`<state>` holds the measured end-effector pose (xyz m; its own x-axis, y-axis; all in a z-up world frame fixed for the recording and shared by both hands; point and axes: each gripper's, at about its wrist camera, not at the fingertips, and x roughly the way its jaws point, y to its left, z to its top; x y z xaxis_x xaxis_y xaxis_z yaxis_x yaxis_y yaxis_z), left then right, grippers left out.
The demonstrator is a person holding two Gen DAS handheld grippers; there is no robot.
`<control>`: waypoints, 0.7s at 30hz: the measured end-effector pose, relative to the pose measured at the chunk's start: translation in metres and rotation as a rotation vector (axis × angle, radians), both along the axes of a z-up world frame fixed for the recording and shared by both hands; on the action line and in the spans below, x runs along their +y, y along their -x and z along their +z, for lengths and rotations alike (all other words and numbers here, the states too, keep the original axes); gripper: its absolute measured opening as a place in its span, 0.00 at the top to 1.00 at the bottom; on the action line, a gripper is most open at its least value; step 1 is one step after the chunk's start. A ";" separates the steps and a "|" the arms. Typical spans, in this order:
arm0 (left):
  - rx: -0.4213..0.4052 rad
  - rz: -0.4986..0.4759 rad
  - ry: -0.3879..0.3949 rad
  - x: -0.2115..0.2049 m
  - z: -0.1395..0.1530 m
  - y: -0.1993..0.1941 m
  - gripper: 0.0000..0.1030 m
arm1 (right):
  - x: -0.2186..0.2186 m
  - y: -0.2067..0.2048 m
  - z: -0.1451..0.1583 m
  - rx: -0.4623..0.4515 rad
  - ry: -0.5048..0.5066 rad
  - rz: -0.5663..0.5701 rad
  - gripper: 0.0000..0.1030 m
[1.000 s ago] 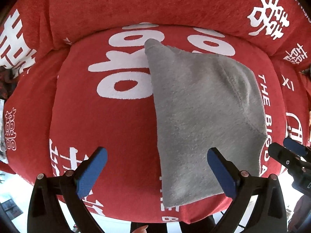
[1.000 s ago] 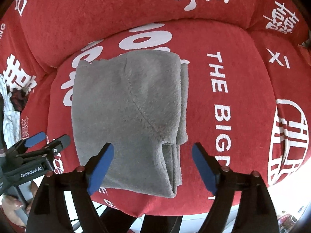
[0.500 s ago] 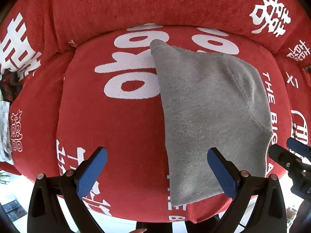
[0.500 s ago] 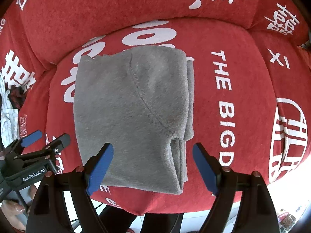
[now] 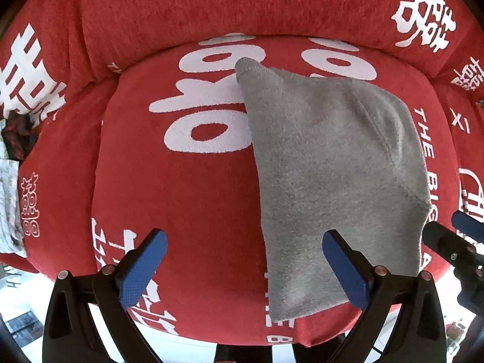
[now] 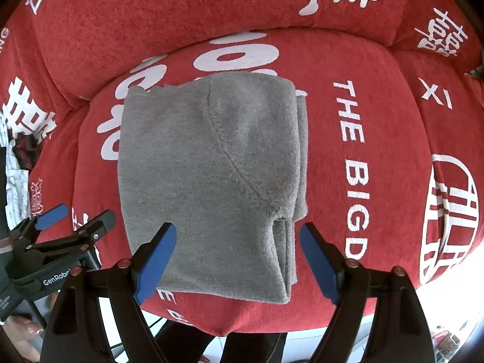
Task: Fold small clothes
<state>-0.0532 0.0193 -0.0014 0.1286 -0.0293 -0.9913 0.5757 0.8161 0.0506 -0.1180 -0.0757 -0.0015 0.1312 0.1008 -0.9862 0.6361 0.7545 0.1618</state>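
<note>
Both pairs of jaws stand wide apart and grasp nothing. The left gripper [image 5: 243, 270] hovers over the near edge of a red cushion [image 5: 181, 199], its right-hand blue pad above the near left part of a folded grey garment [image 5: 335, 181] and its left-hand pad over bare red fabric; whether the pad touches the cloth cannot be told. The right gripper [image 6: 237, 261] hangs over the near edge of the same garment [image 6: 208, 175], one pad over its near left part and the other just off its right side, where the stacked layers of the fold show. The garment lies flat on the cushion, folded into a rough rectangle with a curved seam running across its top layer. The cushion [image 6: 378, 181] carries white lettering and Chinese characters, and a padded red backrest [image 6: 181, 21] of the same printed fabric rises behind it. Each gripper shows at the edge of the other's view, beside the garment.
</note>
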 end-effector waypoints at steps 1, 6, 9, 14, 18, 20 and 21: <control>-0.004 0.002 -0.004 0.000 0.000 0.000 0.00 | 0.000 0.000 0.000 0.000 -0.001 -0.001 0.17; 0.001 0.011 -0.005 0.000 -0.002 -0.002 0.00 | 0.000 -0.003 0.001 0.001 0.004 0.007 0.17; -0.001 0.011 -0.006 -0.001 -0.002 -0.002 0.00 | 0.000 -0.003 0.000 0.001 0.002 0.010 0.17; 0.018 0.026 0.006 0.000 -0.003 -0.003 0.00 | -0.002 -0.004 -0.001 0.006 -0.002 0.005 0.17; 0.033 0.027 0.003 -0.001 -0.007 -0.003 0.00 | -0.001 -0.003 -0.001 0.012 0.010 0.007 0.17; 0.034 0.029 -0.001 -0.002 -0.008 -0.003 0.00 | -0.001 -0.004 -0.001 0.013 0.016 0.012 0.17; 0.033 0.030 -0.003 -0.001 -0.009 -0.003 0.00 | -0.001 -0.004 -0.002 0.015 0.018 0.014 0.17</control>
<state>-0.0502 0.0180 -0.0104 0.0963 -0.0234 -0.9951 0.5521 0.8331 0.0339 -0.1141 -0.0764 -0.0031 0.1154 0.0848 -0.9897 0.6273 0.7663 0.1388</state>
